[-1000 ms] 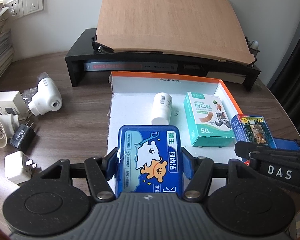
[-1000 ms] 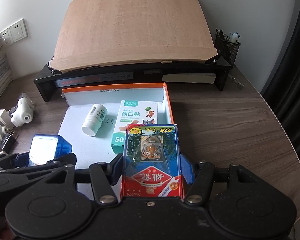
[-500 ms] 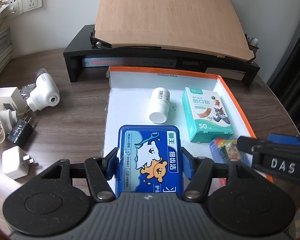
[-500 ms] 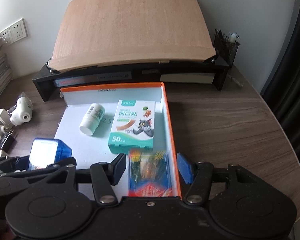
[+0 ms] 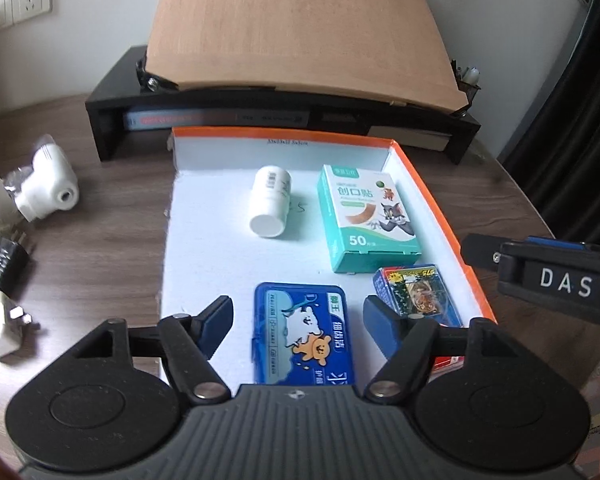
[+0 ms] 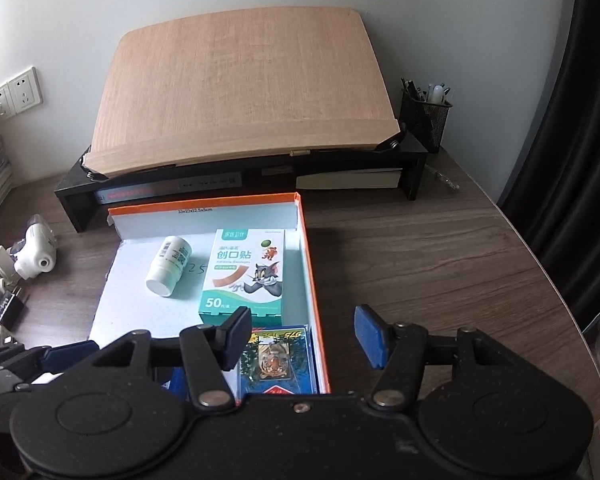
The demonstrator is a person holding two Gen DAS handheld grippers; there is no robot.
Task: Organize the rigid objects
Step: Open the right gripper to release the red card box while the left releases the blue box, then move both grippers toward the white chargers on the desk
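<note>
On the brown desk (image 5: 100,248) lay the orange-rimmed tray (image 5: 428,188). From the left wrist, I saw my left gripper (image 5: 298,320) had just spread, freeing the blue case (image 5: 302,332) inside the tray. From the right wrist, my right gripper (image 6: 302,338) stood apart, the card pack (image 6: 276,356) dropped at the tray's near corner.

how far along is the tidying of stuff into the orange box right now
Done: the white bottle, plaster box, blue floss case and tiger card pack lie in the orange box. In hand: nothing; the left tool has just opened, and the right tool is open. Left: the plugs and adapters on the desk.
</note>
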